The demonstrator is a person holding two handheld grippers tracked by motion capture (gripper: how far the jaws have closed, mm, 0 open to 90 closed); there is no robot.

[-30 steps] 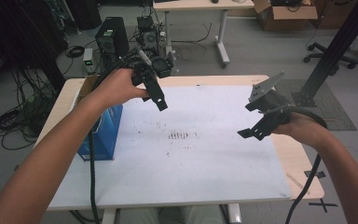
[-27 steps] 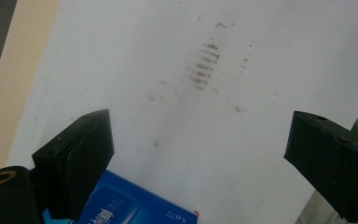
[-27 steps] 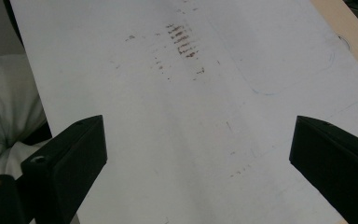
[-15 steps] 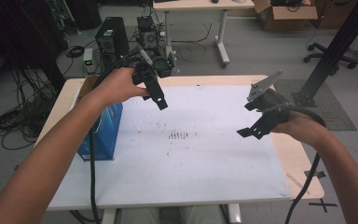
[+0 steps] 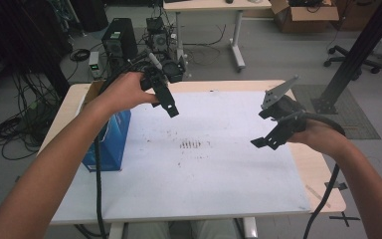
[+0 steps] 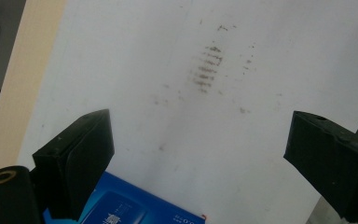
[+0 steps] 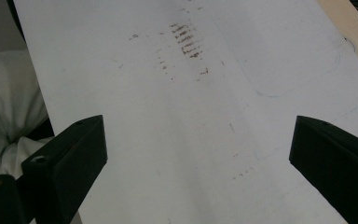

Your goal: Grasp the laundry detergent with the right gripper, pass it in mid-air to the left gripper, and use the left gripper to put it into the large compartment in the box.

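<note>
A person is holding a hand-held gripper in each hand above a tabletop (image 5: 214,199) whose top is covered by a white sheet (image 5: 219,169), with pale wood showing along its edges. The left hand-held gripper (image 5: 171,109) is hanging over the far left part of the sheet, angled down toward the middle, and in the left gripper view its two black jaws are standing wide apart with nothing between them. Just beside and below it, a blue box (image 5: 108,144) is standing at the left edge of the tabletop; its printed blue face (image 6: 130,207) is showing at the bottom of the left gripper view, close under the left jaw but not touching it. The right hand-held gripper (image 5: 267,142) is hovering over the right side of the sheet, well apart from the box, with its grey three-cornered plate pointing upward; its jaws are likewise spread wide and gripping nothing. Between the two hand-held grippers, near the middle of the sheet, a patch of dark smudged marks (image 5: 195,145) is lying in short rows, and it is appearing ahead of the jaws in both gripper views (image 6: 209,67) (image 7: 186,42). Black cables are trailing down from each hand-held gripper along the person's forearms.
</note>
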